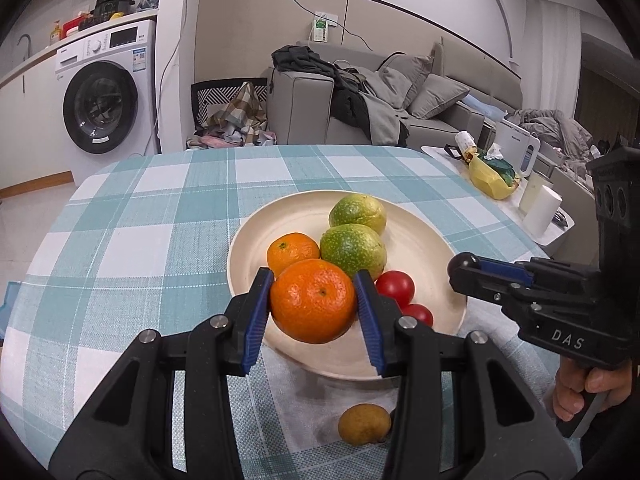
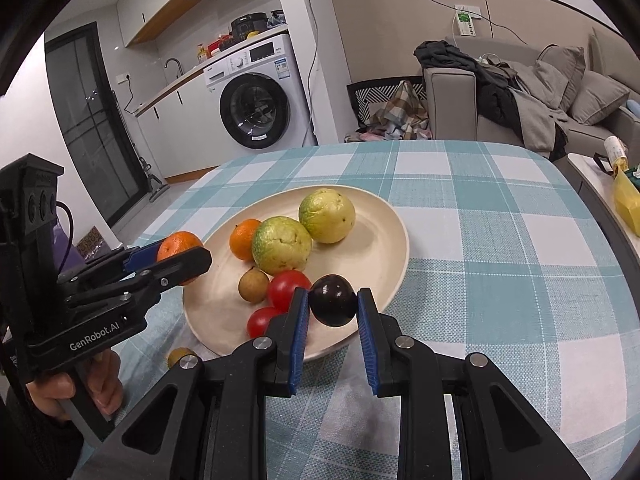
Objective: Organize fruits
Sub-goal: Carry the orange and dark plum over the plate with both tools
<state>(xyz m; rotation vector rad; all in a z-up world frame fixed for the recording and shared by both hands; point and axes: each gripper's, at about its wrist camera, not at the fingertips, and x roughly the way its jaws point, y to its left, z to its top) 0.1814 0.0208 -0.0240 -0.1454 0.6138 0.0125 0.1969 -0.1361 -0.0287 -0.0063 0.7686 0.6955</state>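
Six fruits sit on the plate (image 2: 384, 216). The left gripper (image 1: 314, 300) clamps an orange (image 1: 314, 300), the right gripper (image 2: 333, 306) a dark fruit (image 2: 333, 306), perhaps a plum; one brown fruit (image 1: 364, 424) waits on the tablecloth (image 1: 132, 240).

Washing machine (image 1: 105, 92), grey sofa (image 1: 400, 96), checked tablecloth (image 1: 160, 208)

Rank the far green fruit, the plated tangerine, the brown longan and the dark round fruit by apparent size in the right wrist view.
1. Far green fruit
2. Plated tangerine, partly hidden
3. Brown longan

The dark round fruit sits nearest the camera in the right gripper, so I won't rank it.
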